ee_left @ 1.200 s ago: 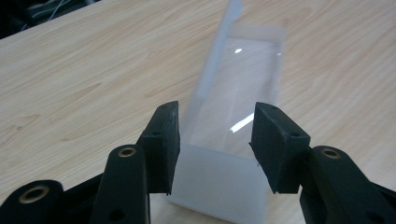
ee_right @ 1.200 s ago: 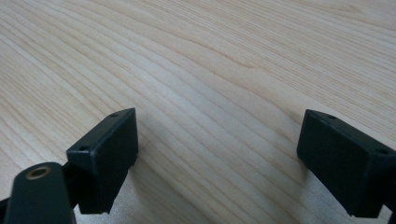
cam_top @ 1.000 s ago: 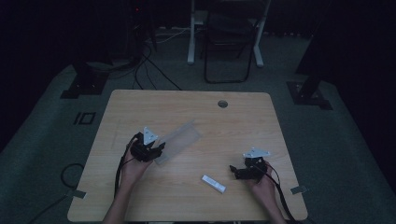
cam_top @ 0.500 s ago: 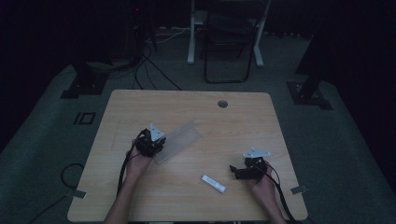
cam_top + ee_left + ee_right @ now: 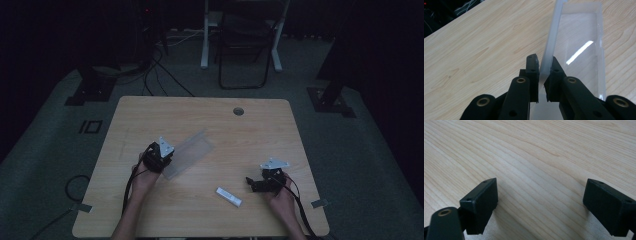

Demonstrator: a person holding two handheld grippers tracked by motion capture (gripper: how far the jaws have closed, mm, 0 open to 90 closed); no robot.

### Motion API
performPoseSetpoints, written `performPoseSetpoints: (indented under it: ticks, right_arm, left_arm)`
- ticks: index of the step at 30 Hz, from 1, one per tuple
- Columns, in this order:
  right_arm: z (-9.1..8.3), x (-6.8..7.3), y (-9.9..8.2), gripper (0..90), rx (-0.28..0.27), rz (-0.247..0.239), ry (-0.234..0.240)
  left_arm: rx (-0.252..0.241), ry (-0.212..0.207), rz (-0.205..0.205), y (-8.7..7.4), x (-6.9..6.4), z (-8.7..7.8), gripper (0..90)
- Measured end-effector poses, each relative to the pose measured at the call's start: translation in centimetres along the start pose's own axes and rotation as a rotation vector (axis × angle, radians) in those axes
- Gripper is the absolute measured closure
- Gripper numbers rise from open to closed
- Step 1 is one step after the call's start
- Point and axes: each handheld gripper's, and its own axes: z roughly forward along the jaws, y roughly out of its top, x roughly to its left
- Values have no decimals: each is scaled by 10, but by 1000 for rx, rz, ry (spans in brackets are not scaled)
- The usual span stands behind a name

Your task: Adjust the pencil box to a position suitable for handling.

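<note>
A clear plastic tray [image 5: 188, 152] lies left of the table's middle in the high view. My left gripper [image 5: 161, 159] is at its near end. In the left gripper view the two black jaws are shut on the tray's upright side wall [image 5: 550, 45], and the left gripper [image 5: 543, 72] pinches that wall near its near end. A small white stick-shaped object [image 5: 229, 197] lies near the front edge. My right gripper [image 5: 256, 184] rests just to the right of it, low over the wood. In the right gripper view my right gripper [image 5: 541, 202] stands open with bare table between the jaws.
The wooden table [image 5: 210, 120] has a round cable hole [image 5: 238, 111] at the back. A folding chair [image 5: 245, 45] and stand bases [image 5: 87, 92] are on the dark floor beyond. Cables trail off the front edge from both grippers.
My left gripper has moved a little forward and right along the tray and now grips its wall. The right gripper and white object have stayed put.
</note>
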Motion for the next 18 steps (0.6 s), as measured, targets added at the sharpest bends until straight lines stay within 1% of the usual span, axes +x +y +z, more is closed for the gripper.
performPoseSetpoints:
  ticks: [4,6,10,12,13,14,15,16,17,18]
  right_arm:
    - [0,0,0,126,1,3,-1]
    - [0,0,1,126,1,1,-1]
    - [0,0,1,126,1,1,-1]
    - [0,0,1,126,1,1,-1]
    - [0,0,1,126,1,1,-1]
    - [0,0,1,126,1,1,-1]
    - [0,0,1,126,1,1,-1]
    - [0,0,1,126,2,1,-1]
    - [0,0,1,126,2,1,-1]
    - [0,0,1,126,1,1,-1]
  left_arm:
    - [-5,3,-2,-3,1,-3,833]
    - [-3,12,1,-6,1,-6,835]
    - [-3,9,-1,-7,1,-7,829]
    - [-2,0,2,-7,1,-7,825]
    - [-2,-9,2,-8,1,-7,799]
    - [-1,-13,0,-8,1,-7,799]
    - [0,-20,-2,-8,0,-8,764]
    - [1,-34,-5,-8,0,-9,704]
    - [-1,-49,-9,-9,0,-10,704]
    - [-6,-51,-15,-9,0,-11,679]
